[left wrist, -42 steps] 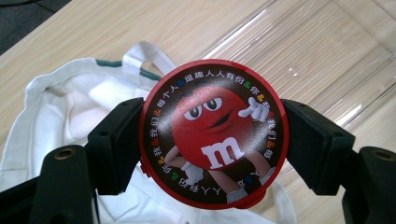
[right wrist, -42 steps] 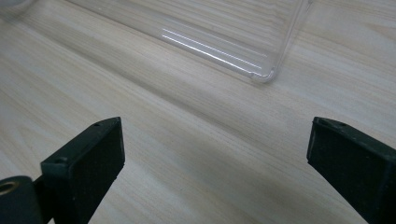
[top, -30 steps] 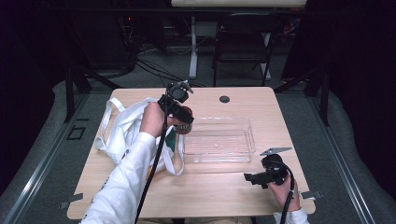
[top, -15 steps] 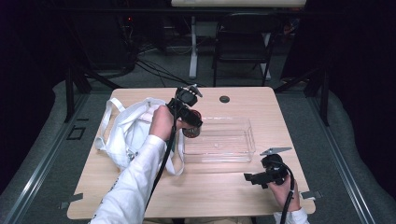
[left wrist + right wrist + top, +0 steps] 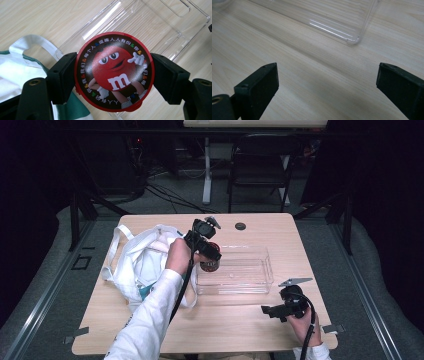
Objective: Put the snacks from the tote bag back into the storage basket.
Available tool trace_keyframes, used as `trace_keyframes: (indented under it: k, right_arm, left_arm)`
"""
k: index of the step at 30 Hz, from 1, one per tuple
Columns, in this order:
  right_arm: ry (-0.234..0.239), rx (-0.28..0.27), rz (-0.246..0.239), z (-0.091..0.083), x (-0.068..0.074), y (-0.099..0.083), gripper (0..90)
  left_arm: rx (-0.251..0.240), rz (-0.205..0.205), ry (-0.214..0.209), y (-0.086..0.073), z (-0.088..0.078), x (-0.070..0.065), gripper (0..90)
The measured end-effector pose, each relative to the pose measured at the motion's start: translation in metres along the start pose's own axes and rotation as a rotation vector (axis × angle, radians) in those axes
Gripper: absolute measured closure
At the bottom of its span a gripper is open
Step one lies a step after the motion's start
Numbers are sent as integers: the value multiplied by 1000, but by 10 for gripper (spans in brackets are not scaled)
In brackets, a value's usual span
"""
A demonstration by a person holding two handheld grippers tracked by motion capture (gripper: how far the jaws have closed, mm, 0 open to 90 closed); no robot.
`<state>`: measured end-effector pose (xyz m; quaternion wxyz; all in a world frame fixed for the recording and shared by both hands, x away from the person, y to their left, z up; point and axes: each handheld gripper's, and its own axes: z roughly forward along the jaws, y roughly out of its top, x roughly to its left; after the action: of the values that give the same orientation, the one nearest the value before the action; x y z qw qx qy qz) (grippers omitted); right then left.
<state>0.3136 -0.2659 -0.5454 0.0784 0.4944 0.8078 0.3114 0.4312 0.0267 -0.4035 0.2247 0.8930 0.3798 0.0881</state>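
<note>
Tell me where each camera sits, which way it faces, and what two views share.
High view: above the person's side, looking forward and down on the table; both forearms and grippers show.
Left gripper view: rides the left gripper, facing down; black fingers clamp a red candy tin.
Right gripper view: rides the right gripper, low over the wood; fingers open.
Shared: the clear plastic tray appears in all three.

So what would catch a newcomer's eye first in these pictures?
The red candy tin, clamped between the left gripper's jaws above the near-left corner of the clear tray at mid-table. Next, the white tote bag crumpled on the table's left. The right gripper hovers with jaws wide open over bare wood beside the tray's corner.
</note>
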Motion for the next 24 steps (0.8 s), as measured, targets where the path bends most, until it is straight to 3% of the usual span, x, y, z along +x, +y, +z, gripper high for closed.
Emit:
trace_keyframes:
  k: [24]
  right_arm:
    - [0,0,-5,0,1,0,38]
  left_arm:
    - [56,-3,-19,-20,37,-5,262]
